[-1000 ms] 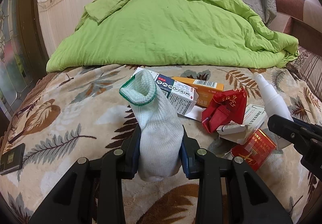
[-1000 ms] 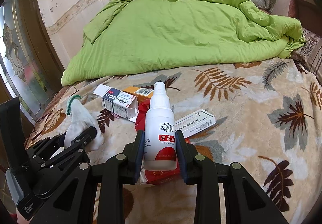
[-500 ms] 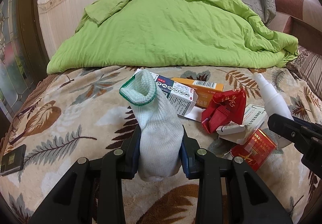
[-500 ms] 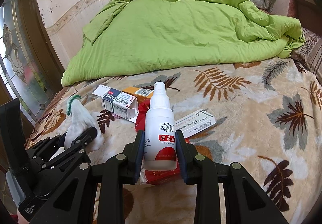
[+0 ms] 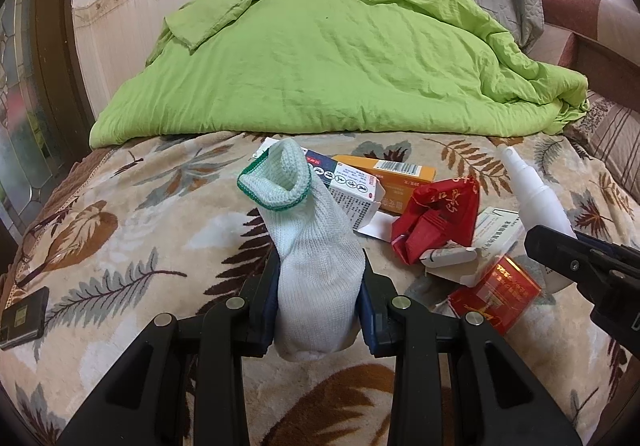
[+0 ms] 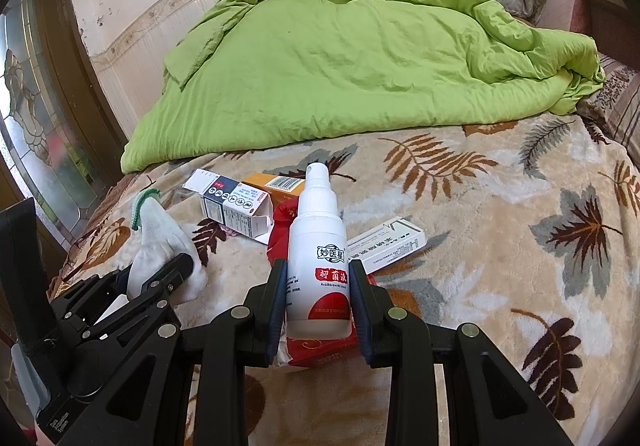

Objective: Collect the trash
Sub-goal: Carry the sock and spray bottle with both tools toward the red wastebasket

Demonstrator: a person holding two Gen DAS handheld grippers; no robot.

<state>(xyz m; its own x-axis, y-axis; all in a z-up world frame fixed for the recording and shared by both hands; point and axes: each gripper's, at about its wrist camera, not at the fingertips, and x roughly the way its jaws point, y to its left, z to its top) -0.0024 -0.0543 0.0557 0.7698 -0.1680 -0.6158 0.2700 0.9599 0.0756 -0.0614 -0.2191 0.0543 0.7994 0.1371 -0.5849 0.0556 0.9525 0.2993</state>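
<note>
The left gripper (image 5: 320, 298) has its fingers clamped on a white sock (image 5: 316, 246), held upright above the bed (image 5: 120, 230). The right gripper (image 6: 319, 294) pinches a white spray bottle (image 6: 318, 258) just above the red packets (image 5: 436, 213) and boxes (image 5: 352, 189) littered to the sock's right.

A bed covered by a leaf-patterned blanket (image 5: 132, 213) fills the frame. Across its upper half lies a green quilt (image 5: 340, 57); at centre right sit scattered cartons: an orange box (image 5: 404, 175), a crumpled red packet (image 5: 436, 217), a white carton (image 6: 386, 244). A dark phone (image 5: 22, 312) lies lower left.
</note>
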